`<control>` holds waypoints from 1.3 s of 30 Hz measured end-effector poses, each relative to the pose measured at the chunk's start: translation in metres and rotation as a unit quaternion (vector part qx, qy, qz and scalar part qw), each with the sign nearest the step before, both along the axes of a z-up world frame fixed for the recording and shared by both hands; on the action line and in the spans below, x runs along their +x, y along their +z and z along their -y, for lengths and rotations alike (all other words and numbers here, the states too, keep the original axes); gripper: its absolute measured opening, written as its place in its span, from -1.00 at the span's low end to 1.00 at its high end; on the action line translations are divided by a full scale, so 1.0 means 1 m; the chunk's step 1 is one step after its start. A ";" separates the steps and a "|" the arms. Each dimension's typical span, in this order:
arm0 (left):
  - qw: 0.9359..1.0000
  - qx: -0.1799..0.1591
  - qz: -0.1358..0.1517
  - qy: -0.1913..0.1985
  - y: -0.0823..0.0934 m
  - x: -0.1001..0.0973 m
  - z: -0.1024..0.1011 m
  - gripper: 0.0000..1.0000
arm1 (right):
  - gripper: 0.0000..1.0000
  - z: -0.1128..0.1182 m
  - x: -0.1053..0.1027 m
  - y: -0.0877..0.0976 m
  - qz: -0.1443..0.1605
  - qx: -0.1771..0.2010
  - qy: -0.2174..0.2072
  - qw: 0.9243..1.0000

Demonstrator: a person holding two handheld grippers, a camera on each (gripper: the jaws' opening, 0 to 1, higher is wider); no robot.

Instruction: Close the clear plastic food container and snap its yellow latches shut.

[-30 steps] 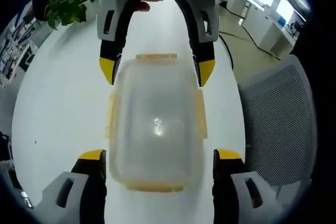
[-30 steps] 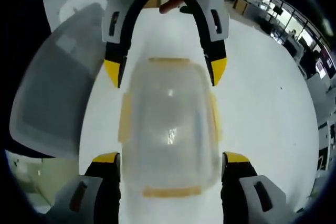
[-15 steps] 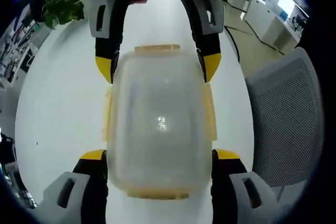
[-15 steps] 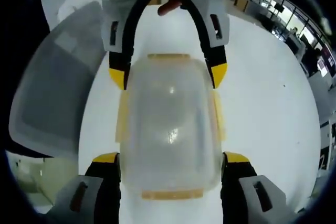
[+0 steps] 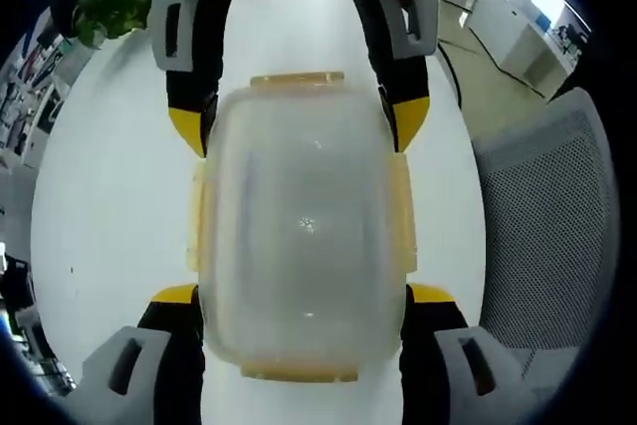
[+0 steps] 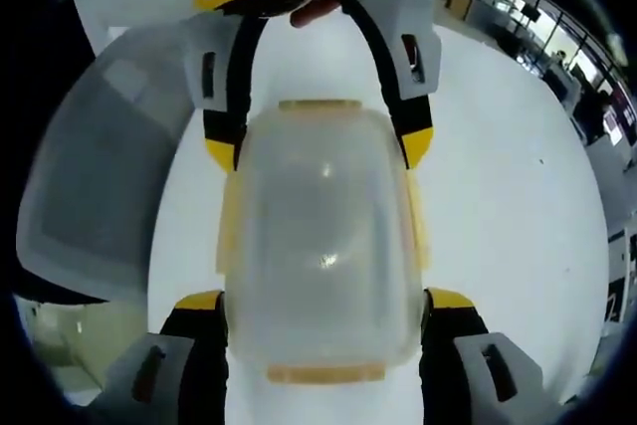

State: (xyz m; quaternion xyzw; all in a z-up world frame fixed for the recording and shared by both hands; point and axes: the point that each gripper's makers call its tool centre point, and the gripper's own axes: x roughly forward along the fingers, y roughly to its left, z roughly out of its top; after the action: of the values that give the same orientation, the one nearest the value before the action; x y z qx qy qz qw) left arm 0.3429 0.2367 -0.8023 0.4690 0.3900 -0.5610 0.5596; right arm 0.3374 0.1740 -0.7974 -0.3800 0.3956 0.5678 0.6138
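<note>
A clear plastic food container [image 5: 304, 226] lies on the white table [image 5: 109, 196] with its lid on. Yellow latches [image 5: 297, 79] stick out at both ends and along both long sides. My left gripper [image 5: 304, 298] is open, its yellow-tipped jaws flanking the container's near end. From the top of the left gripper view, my right gripper [image 5: 299, 124] reaches in, open, its tips beside the far corners. In the right gripper view the same container [image 6: 323, 246] sits between the right gripper [image 6: 325, 302] at the bottom and the left gripper [image 6: 318, 146] at the top.
A grey mesh chair [image 5: 542, 226] stands by the table's edge; it is also seen as the mesh chair [image 6: 100, 176] in the right gripper view. A green plant [image 5: 109, 2] stands at the far end. A person's finger [image 6: 314, 12] shows behind the opposite gripper.
Both grippers have moved toward each other along the container, so it looks larger and the opposite jaws now reach its far corners. Jaw spacing is unchanged.
</note>
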 end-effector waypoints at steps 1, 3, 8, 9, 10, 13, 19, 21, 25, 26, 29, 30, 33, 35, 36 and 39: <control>1.000 0.001 0.002 -0.001 0.000 0.000 0.000 0.62 | 0.59 0.000 -0.001 0.000 0.000 0.001 -0.002 1.000; 1.000 0.004 0.002 -0.004 0.000 -0.001 -0.001 0.62 | 0.60 -0.001 -0.002 0.001 0.000 0.002 -0.005 1.000; 1.000 0.007 0.003 -0.015 -0.001 -0.002 -0.002 0.62 | 0.61 -0.003 -0.006 0.000 0.000 0.006 -0.015 1.000; 1.000 0.007 0.002 -0.015 -0.001 -0.002 -0.002 0.62 | 0.61 -0.003 -0.005 0.000 0.000 0.009 -0.016 1.000; 1.000 0.006 0.003 -0.015 -0.001 -0.002 -0.002 0.62 | 0.61 -0.003 -0.005 0.000 0.001 0.012 -0.016 1.000; 1.000 0.006 0.005 -0.013 -0.001 -0.002 -0.002 0.62 | 0.61 -0.003 -0.005 -0.001 0.002 0.014 -0.017 1.000; 1.000 0.003 0.004 -0.013 -0.001 -0.002 -0.001 0.63 | 0.62 -0.003 -0.004 -0.003 -0.003 -0.003 -0.015 1.000; 1.000 0.000 0.004 -0.013 -0.001 -0.002 -0.001 0.63 | 0.62 -0.003 -0.005 -0.003 -0.003 -0.007 -0.016 1.000; 1.000 0.000 0.003 -0.012 -0.001 -0.002 -0.001 0.63 | 0.63 -0.003 -0.004 -0.004 -0.003 -0.003 -0.018 1.000; 1.000 -0.001 0.003 -0.012 -0.001 -0.002 -0.001 0.63 | 0.63 -0.003 -0.004 -0.004 -0.003 -0.003 -0.019 1.000; 1.000 -0.010 0.002 -0.012 -0.001 -0.002 -0.001 0.63 | 0.64 -0.004 -0.004 -0.005 -0.003 -0.012 -0.021 1.000; 1.000 -0.011 0.002 -0.012 -0.001 -0.002 -0.001 0.63 | 0.64 -0.003 -0.004 -0.005 -0.003 -0.012 -0.021 1.000; 1.000 -0.015 0.003 -0.011 -0.001 -0.003 0.000 0.62 | 0.65 -0.003 -0.005 -0.005 -0.001 0.001 -0.022 1.000; 1.000 -0.017 0.004 -0.011 -0.001 -0.003 0.000 0.62 | 0.65 -0.004 -0.006 -0.005 0.000 0.003 -0.024 1.000; 1.000 -0.018 0.004 -0.012 -0.002 -0.003 0.000 0.62 | 0.65 -0.004 -0.006 -0.005 0.000 0.001 -0.024 1.000; 1.000 -0.019 0.004 -0.012 -0.002 -0.003 0.000 0.62 | 0.66 -0.005 -0.006 -0.006 0.000 -0.005 -0.024 1.000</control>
State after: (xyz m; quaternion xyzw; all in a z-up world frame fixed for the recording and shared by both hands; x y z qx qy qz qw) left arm 0.3398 0.2365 -0.8043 0.4649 0.3718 -0.5730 0.5633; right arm 0.3318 0.1787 -0.8035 -0.3733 0.4073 0.5510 0.6255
